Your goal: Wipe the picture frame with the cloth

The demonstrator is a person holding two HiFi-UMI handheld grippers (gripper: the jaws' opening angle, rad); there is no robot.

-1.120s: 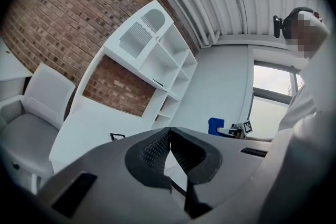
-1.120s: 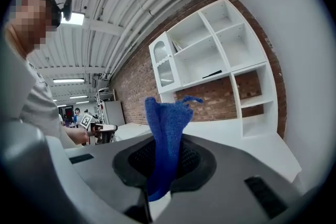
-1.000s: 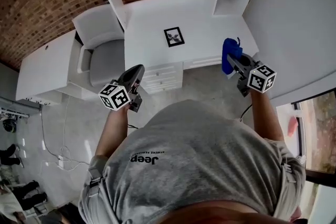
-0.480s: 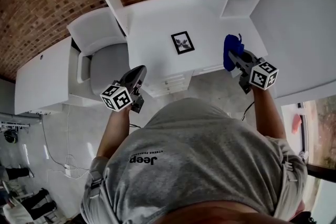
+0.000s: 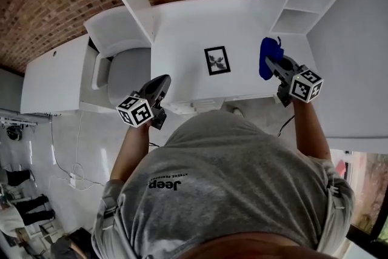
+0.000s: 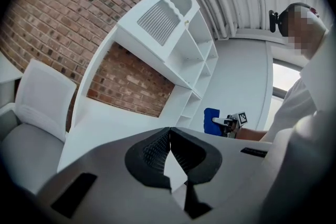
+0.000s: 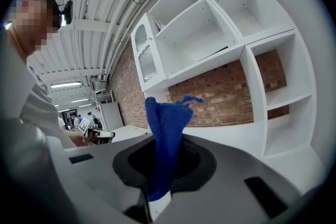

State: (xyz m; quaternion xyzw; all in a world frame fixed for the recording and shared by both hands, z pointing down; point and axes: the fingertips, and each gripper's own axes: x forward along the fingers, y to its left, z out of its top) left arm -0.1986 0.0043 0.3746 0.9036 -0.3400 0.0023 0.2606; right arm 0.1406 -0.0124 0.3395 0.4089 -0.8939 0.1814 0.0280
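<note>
Two tools flank the work.

**Head view.** Your left tool (image 5: 160,82) hangs at the front-left corner of the white bench (image 5: 182,27), beside the grey chair (image 5: 124,70). Your right tool (image 5: 271,60) is over the bench's right end and carries the blue cloth (image 5: 265,51). The picture frame (image 5: 217,60) sits on the bench between them, near the front edge and apart from both tools. Whether it lies flat or is propped cannot be told.

**Left gripper view.** The jaws are together with nothing between them. The frame is out of sight here.

**Right gripper view.** The jaws are clamped on the lower part of the cloth, and a loose tuft stands up past their tips. White shelving (image 7: 226,23) and brick wall lie beyond.

**Step in hand (judged).** This is the approach, and no wiping has begun.
- Lower the right tool so that the free tuft, not the hard tips, meets the frame's face.
- Press lightly, because so small a frame will probably slide or tip.
- Steady one edge with your closed left tool.
- Wipe in overlapping strokes from border to border.
</note>
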